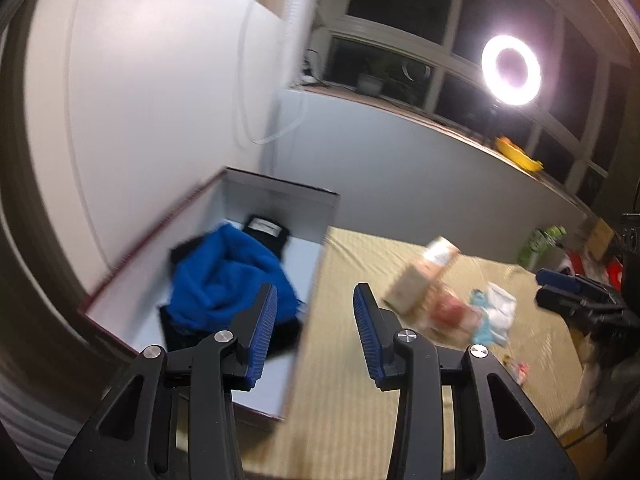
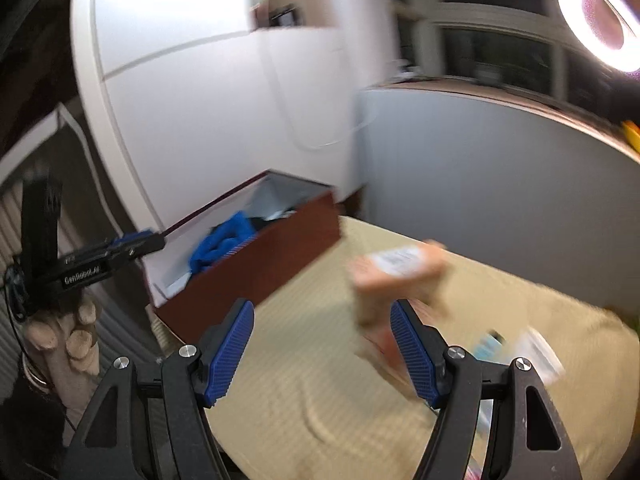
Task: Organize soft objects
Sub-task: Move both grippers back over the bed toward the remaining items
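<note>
A blue soft cloth point(image 1: 228, 276) lies on a black garment point(image 1: 266, 230) inside an open red-brown box point(image 1: 280, 196) with a white inside, at the left of the beige mat point(image 1: 344, 360). The box point(image 2: 256, 268) and blue cloth point(image 2: 222, 244) also show in the right wrist view. My left gripper point(image 1: 316, 300) is open and empty above the box's right edge. My right gripper point(image 2: 322, 314) is open and empty over the mat point(image 2: 304, 380). A peach carton point(image 1: 424, 276) and small soft packets point(image 1: 494, 314) lie on the mat to the right; the carton point(image 2: 396, 276) is blurred.
A white wall panel point(image 1: 152, 100) stands behind the box. A ring light point(image 1: 511, 70) glows at the upper right before a dark window. A yellow object point(image 1: 518, 154) sits on the sill. Clutter point(image 1: 560, 244) lies at the mat's far right.
</note>
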`<action>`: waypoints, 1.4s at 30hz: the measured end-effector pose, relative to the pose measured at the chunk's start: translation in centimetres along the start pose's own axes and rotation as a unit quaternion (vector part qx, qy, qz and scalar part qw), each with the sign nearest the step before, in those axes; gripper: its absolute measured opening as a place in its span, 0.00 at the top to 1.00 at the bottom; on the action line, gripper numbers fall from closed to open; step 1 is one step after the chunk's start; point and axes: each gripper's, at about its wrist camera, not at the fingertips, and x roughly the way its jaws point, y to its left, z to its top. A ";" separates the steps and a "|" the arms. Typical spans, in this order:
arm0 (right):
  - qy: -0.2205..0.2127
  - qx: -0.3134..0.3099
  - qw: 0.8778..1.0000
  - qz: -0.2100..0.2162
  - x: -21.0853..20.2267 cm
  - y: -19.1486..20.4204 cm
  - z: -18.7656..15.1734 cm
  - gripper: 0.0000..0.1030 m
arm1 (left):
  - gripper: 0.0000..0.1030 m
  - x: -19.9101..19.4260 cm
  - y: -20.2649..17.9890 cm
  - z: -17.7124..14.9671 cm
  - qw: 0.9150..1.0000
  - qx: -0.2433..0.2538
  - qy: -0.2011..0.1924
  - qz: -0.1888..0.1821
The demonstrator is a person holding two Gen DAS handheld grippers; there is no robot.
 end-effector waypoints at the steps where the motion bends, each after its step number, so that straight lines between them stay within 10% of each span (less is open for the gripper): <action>1: -0.006 0.014 1.000 -0.006 -1.0 -1.1 -0.7 0.34 | 0.63 0.1 -0.5 -0.3 1.000 0.004 0.003 -0.006; 9: -0.001 0.096 0.993 -0.075 -6.6 -8.8 -7.6 0.31 | 0.63 2.1 -5.2 -3.1 0.997 0.027 0.043 -0.054; 25: 0.041 0.149 0.987 -0.041 -4.9 -12.8 -12.6 0.31 | 0.63 6.0 -12.1 -9.3 0.985 0.035 0.119 -0.118; 34: 0.063 0.106 0.991 -0.050 -2.3 -10.9 -13.8 0.31 | 0.61 7.7 -14.1 -6.2 0.986 0.082 0.105 -0.103; 42: 0.044 0.133 0.989 -0.036 -2.8 -11.5 -13.8 0.31 | 0.61 12.3 -18.9 0.0 0.970 0.163 0.135 -0.119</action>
